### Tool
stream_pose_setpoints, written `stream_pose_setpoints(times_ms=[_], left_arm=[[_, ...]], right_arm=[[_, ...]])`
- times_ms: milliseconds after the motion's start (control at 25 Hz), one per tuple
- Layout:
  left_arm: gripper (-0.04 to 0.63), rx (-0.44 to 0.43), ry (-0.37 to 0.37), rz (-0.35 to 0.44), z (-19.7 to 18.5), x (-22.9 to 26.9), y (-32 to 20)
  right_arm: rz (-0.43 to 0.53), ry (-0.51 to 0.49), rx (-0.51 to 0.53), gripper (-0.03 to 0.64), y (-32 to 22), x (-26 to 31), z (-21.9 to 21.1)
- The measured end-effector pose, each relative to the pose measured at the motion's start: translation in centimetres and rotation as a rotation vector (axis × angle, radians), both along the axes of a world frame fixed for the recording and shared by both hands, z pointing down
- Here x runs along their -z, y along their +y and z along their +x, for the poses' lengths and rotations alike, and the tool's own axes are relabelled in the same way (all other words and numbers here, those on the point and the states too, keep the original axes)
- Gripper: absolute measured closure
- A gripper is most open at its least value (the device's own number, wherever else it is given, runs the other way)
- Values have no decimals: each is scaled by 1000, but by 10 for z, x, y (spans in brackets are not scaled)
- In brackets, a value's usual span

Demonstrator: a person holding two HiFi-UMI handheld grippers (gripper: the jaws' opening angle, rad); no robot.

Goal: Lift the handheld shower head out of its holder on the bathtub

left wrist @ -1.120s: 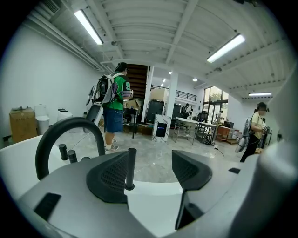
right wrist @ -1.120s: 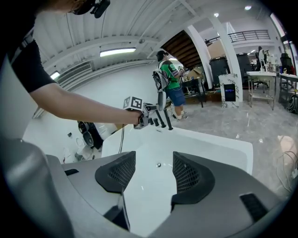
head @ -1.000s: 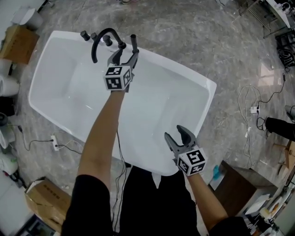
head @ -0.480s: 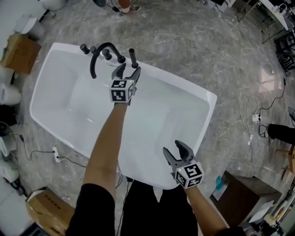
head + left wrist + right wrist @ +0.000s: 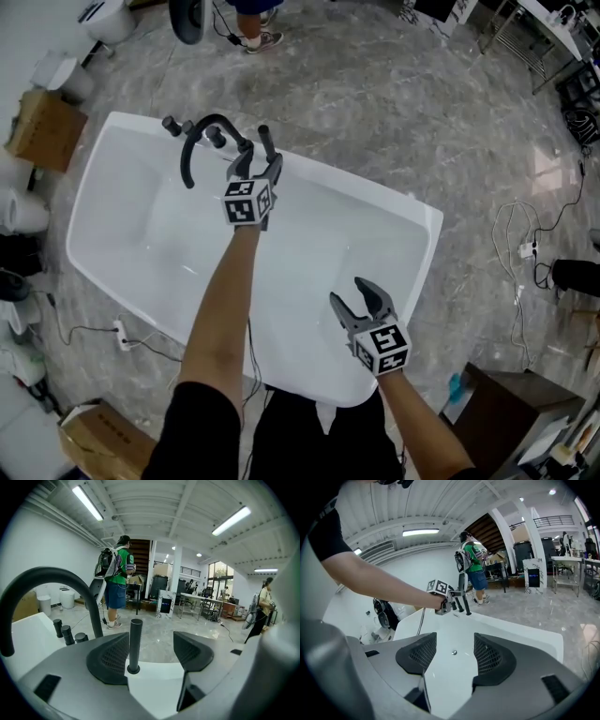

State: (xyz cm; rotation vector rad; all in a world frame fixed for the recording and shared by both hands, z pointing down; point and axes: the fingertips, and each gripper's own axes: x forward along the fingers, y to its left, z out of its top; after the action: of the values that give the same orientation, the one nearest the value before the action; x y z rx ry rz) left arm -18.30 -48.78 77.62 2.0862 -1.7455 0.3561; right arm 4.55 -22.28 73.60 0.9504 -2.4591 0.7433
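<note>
The handheld shower head shows as a black upright rod (image 5: 265, 141) in its holder on the far rim of the white bathtub (image 5: 412, 202). My left gripper (image 5: 260, 157) is at the rod with its jaws open. In the left gripper view the rod (image 5: 135, 641) rises between the jaws, close to the left one, and my left gripper (image 5: 152, 641) does not clamp it. My right gripper (image 5: 352, 292) hovers open over the tub's near end, holding nothing. The right gripper view looks between my right gripper's (image 5: 454, 651) jaws into the tub, with the rod (image 5: 464, 597) far off.
A black arched faucet (image 5: 199, 141) with black knobs (image 5: 170, 124) stands just left of the rod. A person in a green shirt (image 5: 116, 573) stands on the marble floor behind the tub. A cardboard box (image 5: 42, 127) lies left, cables (image 5: 525, 244) right.
The head view has shifted a little. My left gripper stays open at the rod, which now sits more between its jaws. The right gripper has hardly moved.
</note>
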Motion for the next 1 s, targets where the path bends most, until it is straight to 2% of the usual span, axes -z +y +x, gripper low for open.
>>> stream_pose_setpoints(times_ms=[160, 360, 680, 1000], left_arm=[[322, -1, -22, -23, -3, -6, -9], [322, -19, -67, -31, 6, -9, -30], [322, 61, -77, -69, -10, -16, -55], [322, 37, -85, -77, -14, -22, -72]], right_arm=[[22, -11, 12, 397, -21, 10, -5], [34, -50, -29, 397, -37, 21, -3], [-7, -46, -9, 397, -9, 10, 1], [-41, -18, -1, 397, 22, -1, 14]])
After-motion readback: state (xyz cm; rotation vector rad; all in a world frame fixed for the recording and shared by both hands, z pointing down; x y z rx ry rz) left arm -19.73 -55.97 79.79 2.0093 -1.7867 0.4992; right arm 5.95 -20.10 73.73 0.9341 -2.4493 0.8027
